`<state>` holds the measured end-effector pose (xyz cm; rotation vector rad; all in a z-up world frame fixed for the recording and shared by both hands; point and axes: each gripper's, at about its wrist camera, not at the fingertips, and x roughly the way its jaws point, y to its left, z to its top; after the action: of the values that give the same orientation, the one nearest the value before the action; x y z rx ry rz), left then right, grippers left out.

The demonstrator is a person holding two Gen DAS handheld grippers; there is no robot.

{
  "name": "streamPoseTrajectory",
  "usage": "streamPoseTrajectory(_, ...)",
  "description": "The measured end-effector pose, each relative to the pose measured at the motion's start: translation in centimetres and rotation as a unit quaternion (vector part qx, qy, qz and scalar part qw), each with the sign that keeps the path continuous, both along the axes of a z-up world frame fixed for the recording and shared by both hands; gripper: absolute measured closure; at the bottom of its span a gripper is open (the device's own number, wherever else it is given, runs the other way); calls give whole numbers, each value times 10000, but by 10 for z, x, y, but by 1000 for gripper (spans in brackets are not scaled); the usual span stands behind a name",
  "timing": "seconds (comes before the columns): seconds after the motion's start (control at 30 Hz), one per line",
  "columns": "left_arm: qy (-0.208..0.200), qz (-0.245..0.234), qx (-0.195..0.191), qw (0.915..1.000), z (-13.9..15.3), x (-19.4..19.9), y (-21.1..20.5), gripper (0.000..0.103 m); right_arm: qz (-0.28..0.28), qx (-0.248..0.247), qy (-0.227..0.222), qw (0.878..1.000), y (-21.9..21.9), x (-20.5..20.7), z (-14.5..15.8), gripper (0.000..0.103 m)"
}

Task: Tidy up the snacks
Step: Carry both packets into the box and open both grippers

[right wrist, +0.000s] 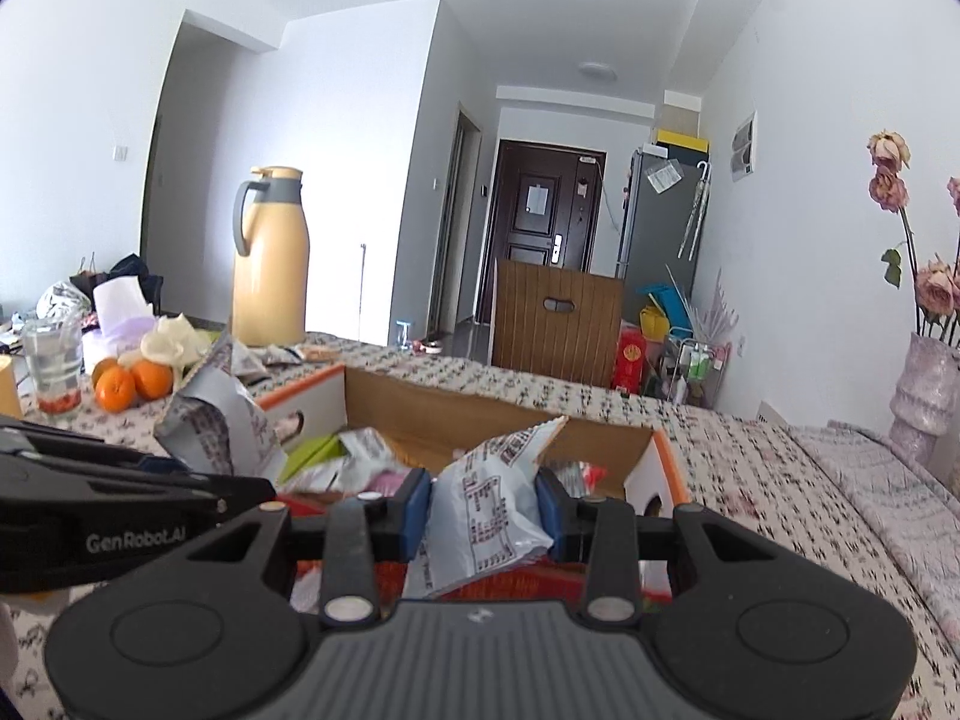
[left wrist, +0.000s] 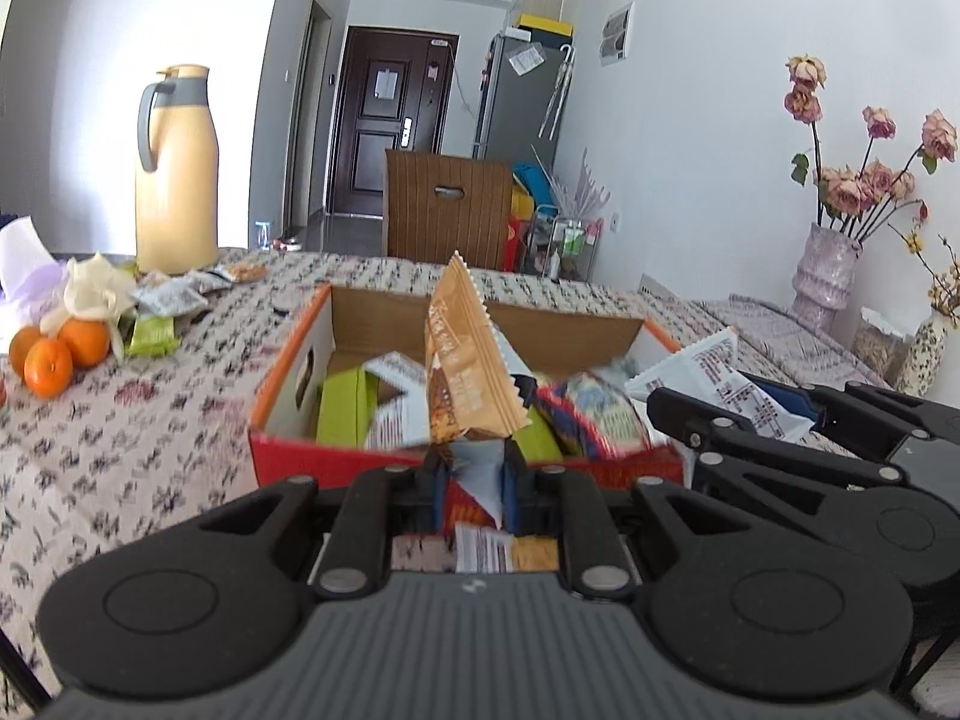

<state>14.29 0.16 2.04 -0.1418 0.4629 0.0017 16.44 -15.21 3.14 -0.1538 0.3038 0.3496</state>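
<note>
Both tongs were busy here. The left tongs (left wrist: 473, 480) were clamped tight on an orange-brown packet (left wrist: 462, 372), which stuck up and tilted over the box (left wrist: 288, 384). The right tongs (right wrist: 483, 510) were pinched onto a puffy grey packet (right wrist: 486, 498) with printed text on it, also held above the box's near edge. From the left camera you could see the right tongs off to the side with that same grey packet poking out of them. The box itself was open, orange-rimmed cardboard, sitting on the worktop (left wrist: 120, 450) with its flowery cloth, and it already had a jumble of snacks inside: green packs (left wrist: 345, 408), a red-and-blue one (left wrist: 594, 420), some more grey wrappers. Off to the left on the worktop there were oranges (left wrist: 54, 354), a few loose packets (left wrist: 168, 306) beside them, and a tall yellow jug (left wrist: 177, 180) behind. A vase (left wrist: 825, 276) of dried roses stood on the far right, well apart from the box.
</note>
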Motion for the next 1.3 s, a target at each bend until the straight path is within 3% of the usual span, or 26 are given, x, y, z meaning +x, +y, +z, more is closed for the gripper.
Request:
streamPoseTrajectory(0.5,-161,178,70,9997,16,58,18,85,88,294,26,9995,16,68,10,67)
streamPoseTrajectory(0.9,-18,288,-55,9996,-9,99,34,85,85,665,221,9975,13,99,-16,67)
streamPoseTrajectory(1.13,136,208,76,9997,-22,107,32,84,167,561,343,9977,17,101,-24,65)
streamPoseTrajectory(1.2,120,303,102,9994,-22,106,33,79,94,591,310,9977,15,98,-23,63)
streamPoseTrajectory(1.27,90,395,104,9991,-23,105,35,54,49,660,268,9974,12,95,-20,49)
streamPoseTrajectory(1.3,56,457,120,9989,-22,104,36,48,22,672,230,9975,11,93,-20,42)
